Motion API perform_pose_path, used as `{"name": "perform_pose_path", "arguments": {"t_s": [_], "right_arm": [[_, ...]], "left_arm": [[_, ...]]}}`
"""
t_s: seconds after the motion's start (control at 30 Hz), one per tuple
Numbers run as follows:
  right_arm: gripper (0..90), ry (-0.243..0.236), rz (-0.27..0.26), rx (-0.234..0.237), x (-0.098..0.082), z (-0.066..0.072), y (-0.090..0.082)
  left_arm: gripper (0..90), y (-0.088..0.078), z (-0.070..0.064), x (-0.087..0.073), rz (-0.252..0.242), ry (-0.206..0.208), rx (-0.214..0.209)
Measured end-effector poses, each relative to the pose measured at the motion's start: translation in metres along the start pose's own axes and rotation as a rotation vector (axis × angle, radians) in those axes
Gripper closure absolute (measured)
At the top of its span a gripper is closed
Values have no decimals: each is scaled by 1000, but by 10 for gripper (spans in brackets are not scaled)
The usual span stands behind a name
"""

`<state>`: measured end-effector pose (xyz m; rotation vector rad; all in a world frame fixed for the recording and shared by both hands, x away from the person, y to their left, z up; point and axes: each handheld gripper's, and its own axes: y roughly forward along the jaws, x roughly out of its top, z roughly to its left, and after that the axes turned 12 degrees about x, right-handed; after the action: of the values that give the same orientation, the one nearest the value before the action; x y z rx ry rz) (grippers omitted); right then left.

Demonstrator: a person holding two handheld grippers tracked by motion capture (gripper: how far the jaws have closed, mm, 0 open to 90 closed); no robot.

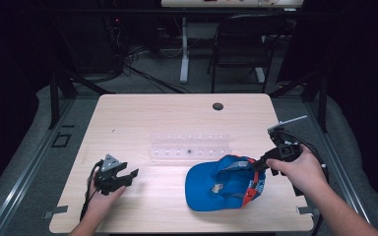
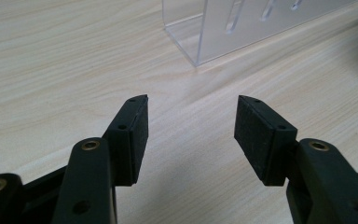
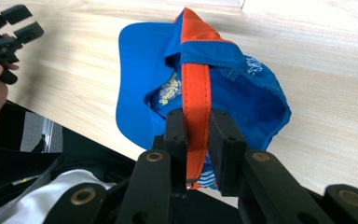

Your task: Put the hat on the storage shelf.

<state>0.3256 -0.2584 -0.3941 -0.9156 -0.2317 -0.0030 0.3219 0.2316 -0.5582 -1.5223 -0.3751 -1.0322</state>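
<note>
Blue cap (image 1: 216, 184) on pale wood table (image 1: 142, 113), right gripper (image 3: 198, 135) jaws clamping its orange strap (image 3: 196, 93), left gripper (image 2: 191, 130) jaws apart, dark room

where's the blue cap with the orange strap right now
In the high view, the blue cap with the orange strap lies upside down on the table's front right, its strap clamped by the right gripper.

A lab-type recording bay is indicated — black curtains are hung all round, a light wooden table (image 1: 128, 118) is framed by metal struts (image 1: 54, 96), cables (image 1: 128, 59) are run across the grey floor, and a black folding chair (image 1: 241, 44) is parked behind.
</note>
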Motion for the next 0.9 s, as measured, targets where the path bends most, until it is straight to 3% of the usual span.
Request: {"name": "perform_pose_path", "arguments": {"t_s": [0.3,0.63,0.9], "right_arm": [[782,-4,25,1,11,19,-15],[783,8,-6,42,24,44,-31],[784,8,-13,66,30,50,-39]], "left_arm": [[453,0,0,0,0,-2,-1],[454,-1,1,0,3,0,-5],[453,-2,2,0,0,1,-6]]}}
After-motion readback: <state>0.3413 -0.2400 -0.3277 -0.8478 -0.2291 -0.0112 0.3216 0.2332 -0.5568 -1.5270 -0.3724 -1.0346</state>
